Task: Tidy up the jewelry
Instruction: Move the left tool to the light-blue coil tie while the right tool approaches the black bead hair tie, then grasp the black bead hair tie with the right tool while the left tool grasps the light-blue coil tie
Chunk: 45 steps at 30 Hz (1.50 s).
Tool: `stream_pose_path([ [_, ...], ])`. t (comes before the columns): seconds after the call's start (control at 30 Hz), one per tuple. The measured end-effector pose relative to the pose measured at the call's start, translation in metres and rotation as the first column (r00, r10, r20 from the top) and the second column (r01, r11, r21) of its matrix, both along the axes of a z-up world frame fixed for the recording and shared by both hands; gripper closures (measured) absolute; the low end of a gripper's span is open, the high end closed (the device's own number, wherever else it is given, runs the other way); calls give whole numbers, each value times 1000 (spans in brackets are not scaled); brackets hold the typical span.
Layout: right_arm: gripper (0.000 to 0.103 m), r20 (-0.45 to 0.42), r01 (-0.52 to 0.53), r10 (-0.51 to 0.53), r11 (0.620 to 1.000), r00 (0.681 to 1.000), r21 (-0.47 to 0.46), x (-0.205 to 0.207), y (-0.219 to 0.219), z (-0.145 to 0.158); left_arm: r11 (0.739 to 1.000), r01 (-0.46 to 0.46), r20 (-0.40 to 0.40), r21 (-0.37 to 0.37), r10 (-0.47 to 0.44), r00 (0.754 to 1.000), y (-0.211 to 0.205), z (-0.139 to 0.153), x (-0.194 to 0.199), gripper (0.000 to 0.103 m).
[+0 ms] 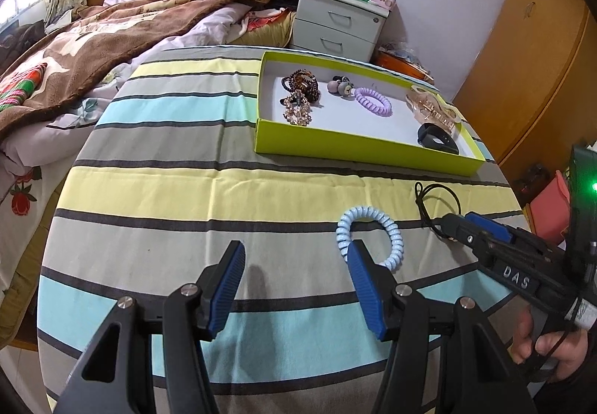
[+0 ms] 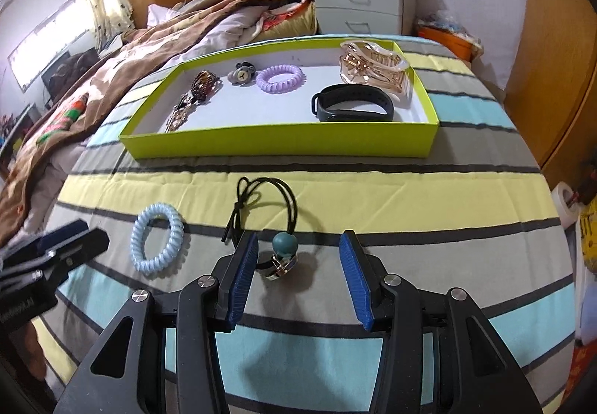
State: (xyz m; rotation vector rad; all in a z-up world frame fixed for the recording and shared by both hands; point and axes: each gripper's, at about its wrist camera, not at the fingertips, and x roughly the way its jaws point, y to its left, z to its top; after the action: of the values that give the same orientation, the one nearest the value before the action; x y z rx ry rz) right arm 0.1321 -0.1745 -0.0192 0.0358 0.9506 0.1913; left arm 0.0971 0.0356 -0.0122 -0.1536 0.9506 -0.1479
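A light blue spiral hair tie (image 1: 388,227) (image 2: 158,242) lies on the striped tablecloth. My left gripper (image 1: 296,246) (image 2: 74,238) is open just left of it, its right fingertip over the tie's lower left edge, with nothing between the pads. A black elastic hair tie (image 1: 436,197) (image 2: 268,205) with a teal bead (image 2: 285,244) lies between the pads of my open right gripper (image 2: 298,238) (image 1: 447,223); they do not touch it. The green tray (image 1: 354,149) (image 2: 280,145) beyond holds a purple spiral tie (image 1: 373,102) (image 2: 280,78), a black wristband (image 1: 436,141) (image 2: 354,102), a claw clip (image 1: 433,108) (image 2: 373,67) and several small pieces.
A bed with a brown blanket (image 1: 93,52) borders the table on the left. A grey nightstand (image 1: 335,26) stands behind the tray, a wooden wardrobe (image 1: 530,59) at the right. A person's hand (image 1: 548,350) grips the right tool's handle.
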Motion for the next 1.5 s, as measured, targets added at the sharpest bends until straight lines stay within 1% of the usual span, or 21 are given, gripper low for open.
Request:
stream_pose_path([
  [0.1, 59, 16, 1, -1, 1000, 1000, -6, -1, 0, -1, 1000, 6, -6, 4, -6, 1000, -3, -2, 1, 44],
  [0.17, 68, 19, 8, -8, 1000, 1000, -13, 0, -1, -1, 1000, 9, -11, 7, -8, 1000, -5, -3, 2, 44],
  [0.2, 70, 23, 4, -4, 1000, 1000, -13, -1, -1, -1, 1000, 9, -14, 7, -8, 1000, -6, -4, 3, 44],
  [0.3, 77, 35, -4, 5, 1000, 999, -14, -3, -2, -1, 1000, 10, -23, 10, -10, 1000, -8, -6, 3, 44],
  [0.37, 86, 37, -4, 4, 1000, 999, -7, -4, -5, -1, 1000, 13, -27, 13, -12, 1000, -10, -7, 4, 44],
  [0.4, 88, 36, -5, 5, 1000, 999, 4, -5, -7, -1, 1000, 13, -30, 14, -12, 999, -11, -7, 5, 44],
  [0.6, 89, 40, -8, 7, 999, 999, 40, -6, -13, 0, 1000, 23, -37, 21, -22, 999, -16, -11, 6, 44],
  [0.87, 89, 82, -2, -3, 998, 997, 59, -14, -23, 7, 999, 29, -36, 42, -28, 999, -23, -11, 7, 44],
  [1.0, 89, 90, 12, -19, 997, 996, 76, -17, -30, 10, 999, 44, -26, 19, -44, 999, -27, -10, 7, 44],
  [1.13, 89, 97, 15, -23, 996, 995, 89, -21, -34, 12, 997, 47, -26, 55, -45, 999, -35, -11, 11, 44],
  [1.27, 89, 104, 13, -23, 995, 994, 101, -23, -37, 14, 992, 45, -25, 115, -42, 999, -43, -13, 16, 44],
  [1.4, 89, 111, 12, -24, 994, 994, 109, -24, -38, 16, 989, 41, -20, 144, -39, 999, -46, -14, 20, 44],
  [1.47, 89, 112, 11, -24, 994, 993, 113, -24, -40, 16, 984, 40, -17, 171, -37, 999, -49, -15, 20, 46],
  [1.5, 89, 113, 12, -25, 993, 993, 115, -24, -40, 16, 982, 39, -16, 187, -36, 999, -50, -15, 21, 50],
])
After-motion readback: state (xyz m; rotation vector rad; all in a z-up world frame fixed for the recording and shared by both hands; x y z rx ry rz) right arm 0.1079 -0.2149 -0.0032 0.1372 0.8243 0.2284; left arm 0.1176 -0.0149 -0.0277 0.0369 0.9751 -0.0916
